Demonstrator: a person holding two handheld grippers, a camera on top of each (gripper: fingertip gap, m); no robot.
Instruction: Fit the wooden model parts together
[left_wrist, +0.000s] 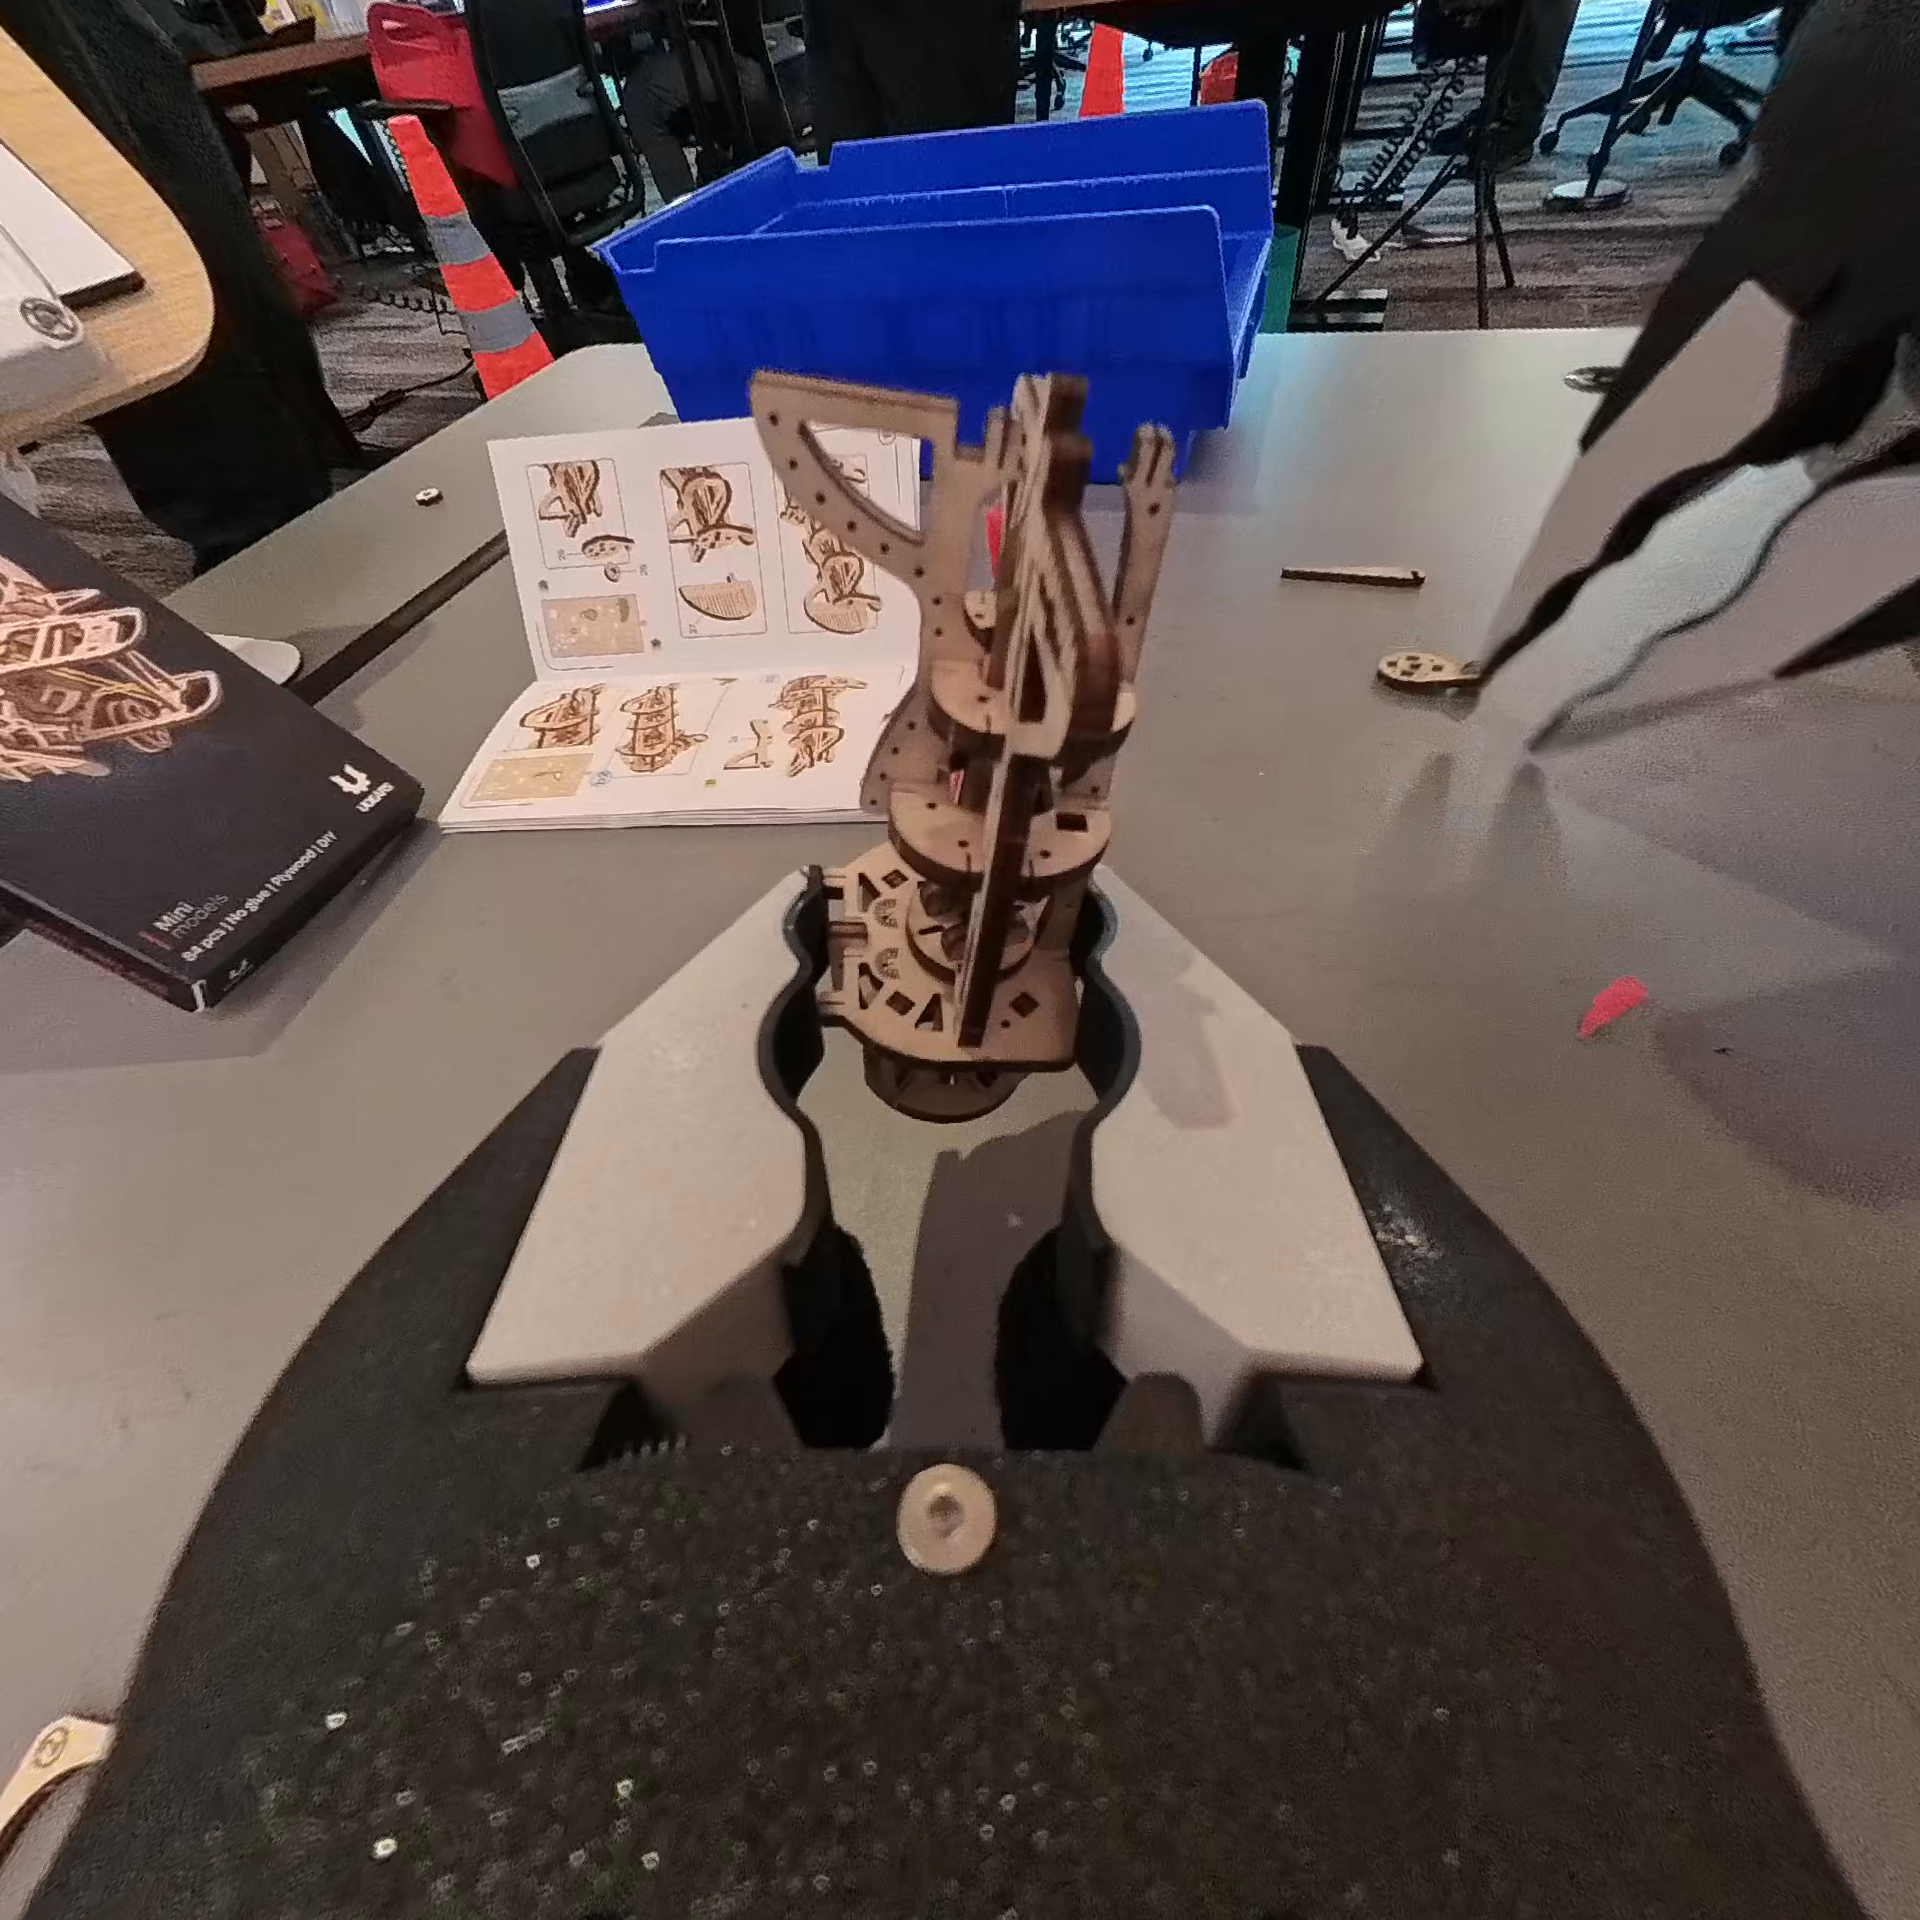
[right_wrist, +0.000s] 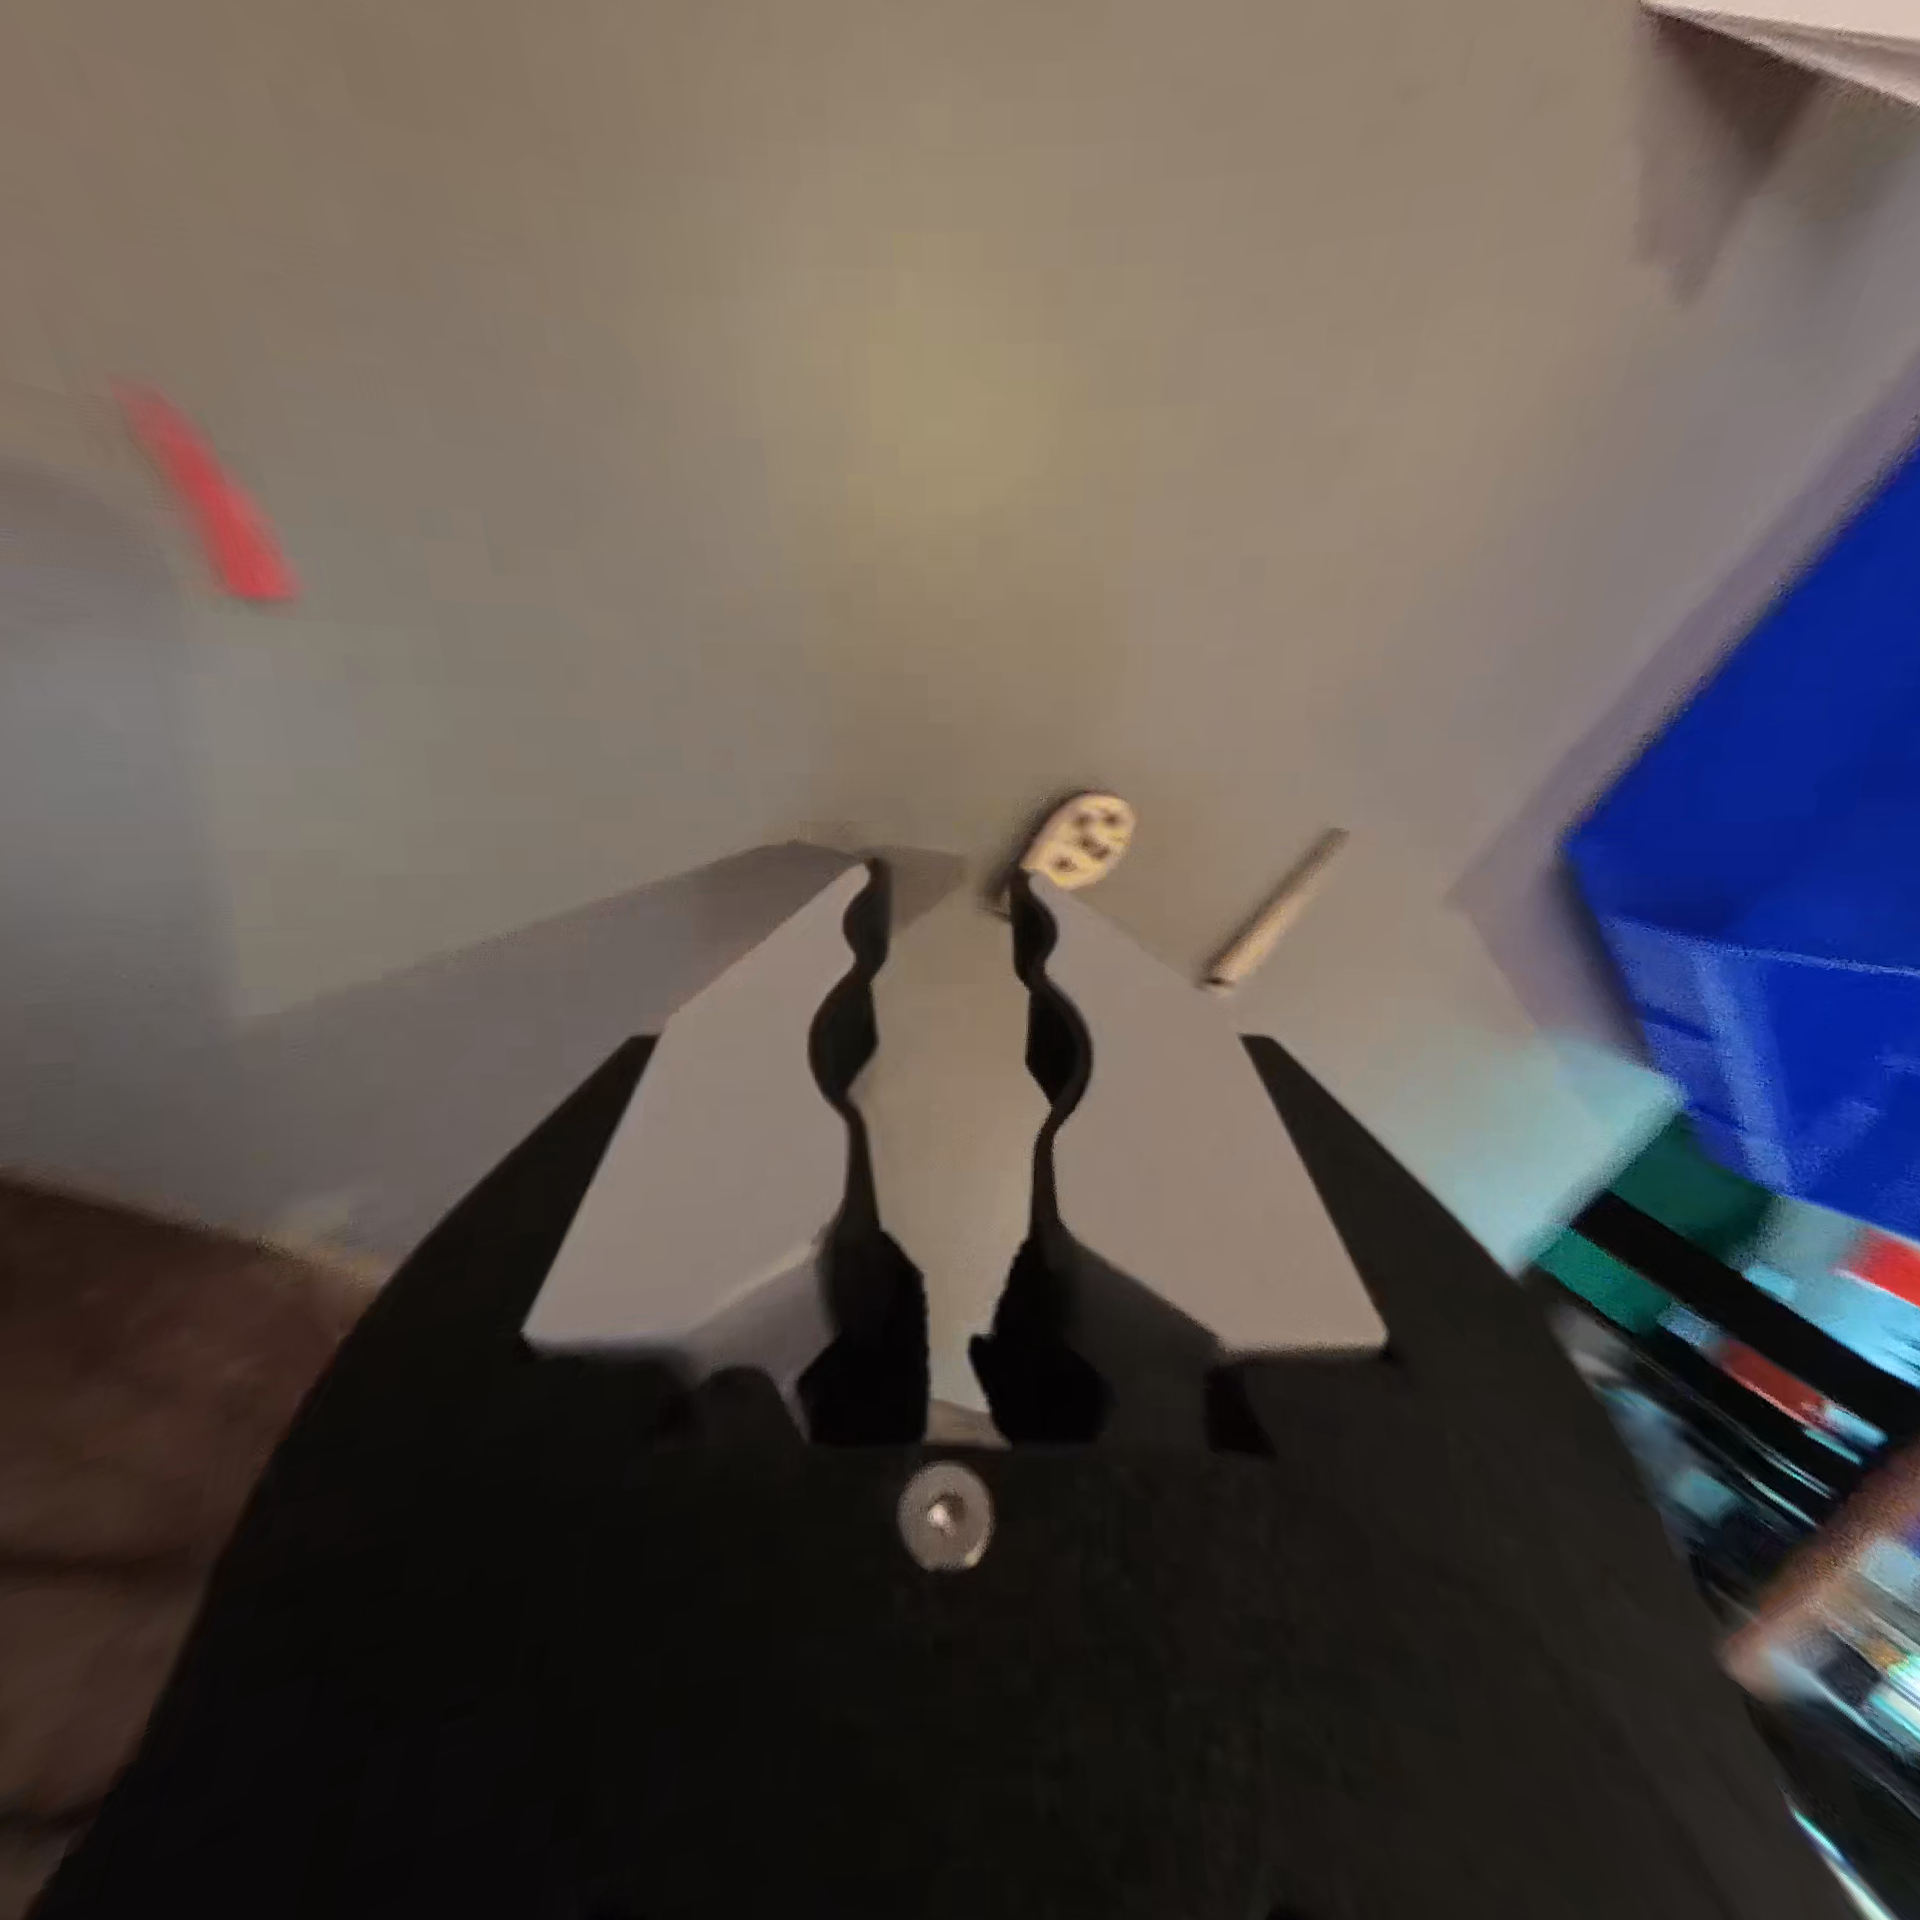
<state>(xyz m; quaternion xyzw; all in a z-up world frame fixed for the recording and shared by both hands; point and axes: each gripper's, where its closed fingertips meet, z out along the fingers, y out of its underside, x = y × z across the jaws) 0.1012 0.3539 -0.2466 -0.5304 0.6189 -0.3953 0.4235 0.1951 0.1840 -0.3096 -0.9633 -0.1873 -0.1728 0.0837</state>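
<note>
My left gripper (left_wrist: 951, 935) is shut on the base of a part-built wooden model (left_wrist: 997, 675) and holds it upright above the grey table (left_wrist: 1351, 935). A small oval wooden disc with holes (left_wrist: 1418, 670) lies flat on the table to the right. My right gripper (left_wrist: 1507, 707) is open and empty, angled down, with one fingertip at the disc's edge. In the blurred right wrist view the right gripper (right_wrist: 951, 878) shows a clear gap between its jaws. The disc (right_wrist: 1086, 854) lies just beyond the right fingertip, outside that gap.
A blue bin (left_wrist: 956, 281) stands behind the model and also shows in the right wrist view (right_wrist: 1766, 831). An open instruction booklet (left_wrist: 675, 623) and a black box (left_wrist: 156, 779) lie to the left. A thin wooden stick (left_wrist: 1351, 575) and a red scrap (left_wrist: 1610, 1006) lie to the right. There is about 20 cm between the tips of the two grippers. It is some 10 cm from my right tips to the red scrap (left_wrist: 1610, 1006).
</note>
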